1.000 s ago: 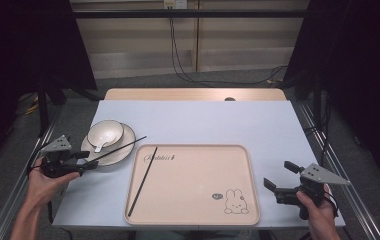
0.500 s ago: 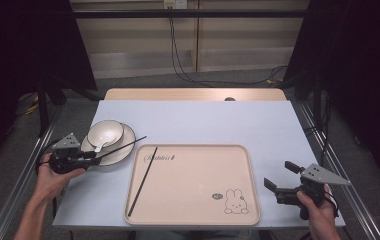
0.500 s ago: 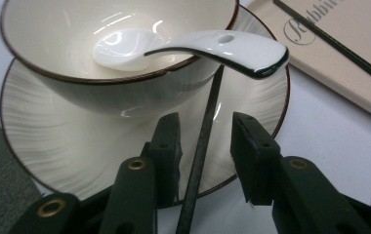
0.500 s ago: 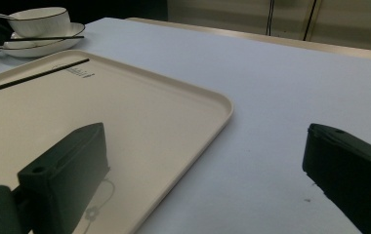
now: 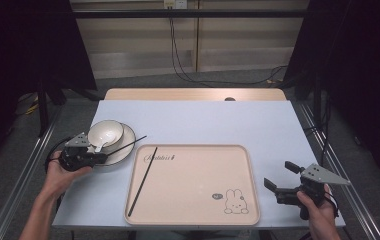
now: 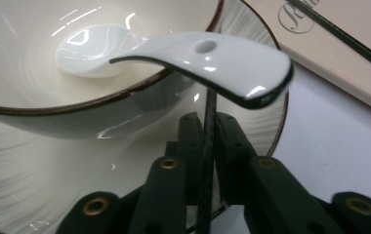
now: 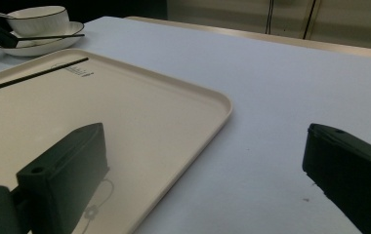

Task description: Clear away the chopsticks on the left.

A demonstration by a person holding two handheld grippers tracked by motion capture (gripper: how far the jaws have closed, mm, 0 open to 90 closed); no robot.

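Note:
A white bowl (image 5: 105, 133) sits on a white plate (image 5: 126, 147) at the table's left, with a white spoon (image 6: 198, 53) lying in it, handle over the rim. My left gripper (image 5: 98, 157) (image 6: 208, 122) is at the plate's near left edge, shut on a black chopstick (image 5: 128, 144) (image 6: 207, 151) that slants across the plate toward the tray. A second black chopstick (image 5: 143, 181) (image 7: 32, 75) lies on the left part of the beige tray (image 5: 198, 200) (image 7: 139, 126). My right gripper (image 5: 279, 174) (image 7: 203, 146) is open just right of the tray, over bare table.
The tray carries a small rabbit print (image 5: 234, 201) in its near right corner. Pale blue table (image 5: 203, 120) stretches beyond the tray to a wooden strip (image 5: 193, 94) at the far edge. Metal rails (image 5: 25, 175) run along both sides.
My left gripper has edged right, closer to the plate, while the held chopstick's far tip stays about where it was. The right gripper has not moved.

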